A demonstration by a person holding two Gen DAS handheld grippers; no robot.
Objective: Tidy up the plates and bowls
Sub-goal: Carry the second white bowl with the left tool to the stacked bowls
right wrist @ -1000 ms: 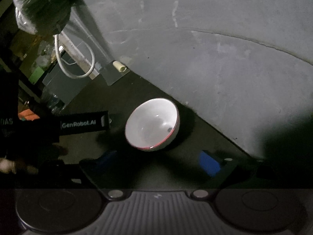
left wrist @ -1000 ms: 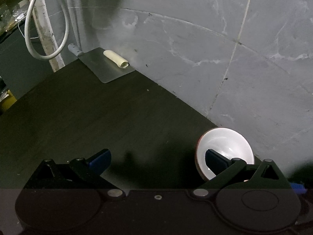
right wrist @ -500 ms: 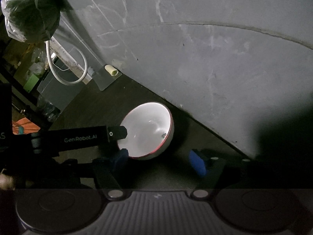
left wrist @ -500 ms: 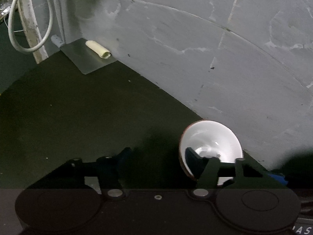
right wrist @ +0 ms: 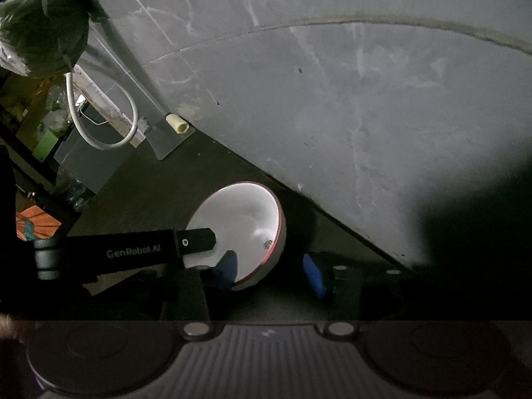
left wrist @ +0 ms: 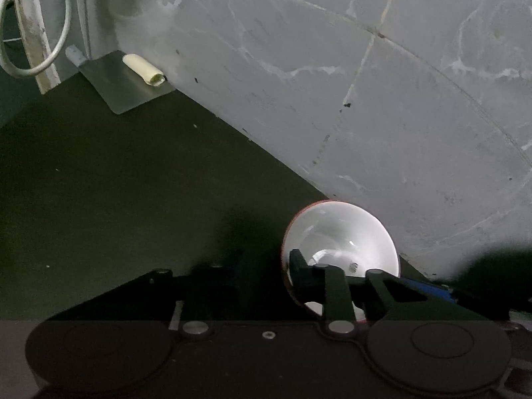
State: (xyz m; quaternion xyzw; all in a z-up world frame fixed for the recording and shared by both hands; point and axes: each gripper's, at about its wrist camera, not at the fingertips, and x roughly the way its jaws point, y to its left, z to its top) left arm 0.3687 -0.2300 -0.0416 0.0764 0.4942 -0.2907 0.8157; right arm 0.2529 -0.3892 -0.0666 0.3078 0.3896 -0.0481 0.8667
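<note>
One white bowl (right wrist: 242, 229) with a red rim sits on the dark bench (left wrist: 99, 183), close to the grey wall (left wrist: 332, 99), tipped so its mouth faces toward the cameras rather than straight up. Both grippers straddle its rim from opposite sides. Left gripper (left wrist: 266, 266): jaws closing, one finger inside the bowl against the near-left rim, the other outside in shadow, so the bowl wall is between them; can't confirm the pads press yet. Right gripper (right wrist: 269, 266): jaws closing too, its left blue pad is over the white interior near the lower rim, its right blue pad outside and clearly apart from the bowl's outer wall, so no clamp there yet. In the right wrist view the left gripper's black finger, marked GenRobot.AI, reaches in from the left over the opposite rim. Key relation: the bowl lies ahead and right of the left gripper's centre line, ahead and slightly left of the right gripper's; the left one looks nearer to a firm pinch. Judgement: a two-sided rim grasp before lifting. Risk: a tilted bowl may slip or rock. Far corner: metal sheet (left wrist: 123, 83) with a small cream roll (left wrist: 144, 70), white cable (left wrist: 33, 50). No plates visible.
</note>
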